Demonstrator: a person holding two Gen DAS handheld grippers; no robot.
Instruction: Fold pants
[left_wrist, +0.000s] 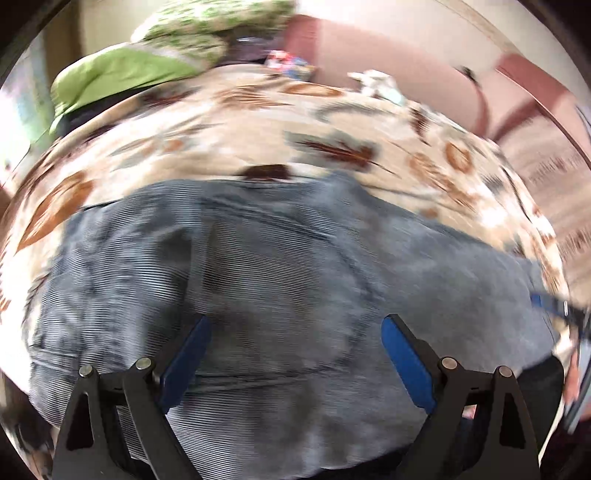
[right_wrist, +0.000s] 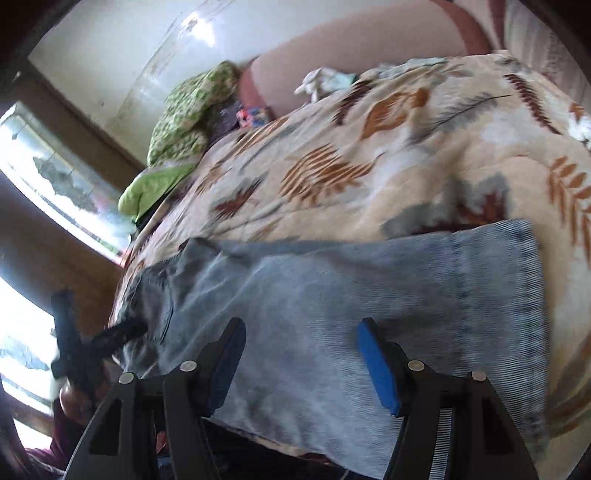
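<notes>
A bed cover (right_wrist: 388, 155) printed with brown and grey leaves fills most of both views. On it, toward the wall, lie a green patterned quilt (right_wrist: 188, 110) and a small white cloth (right_wrist: 317, 83). The blue jeans (right_wrist: 332, 295) lie flat on the cover's near part. The left gripper (left_wrist: 295, 354) and the right gripper (right_wrist: 301, 360) are both over the denim, jaws spread, with nothing pinched between them.

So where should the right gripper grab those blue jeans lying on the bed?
Probably the hem end of the faded blue denim jeans, at the straight stitched edge on the right of the right wrist view. It lies flat on the leaf-print bedspread, so coming in low from that side would let the open jaws slide around it.
</notes>
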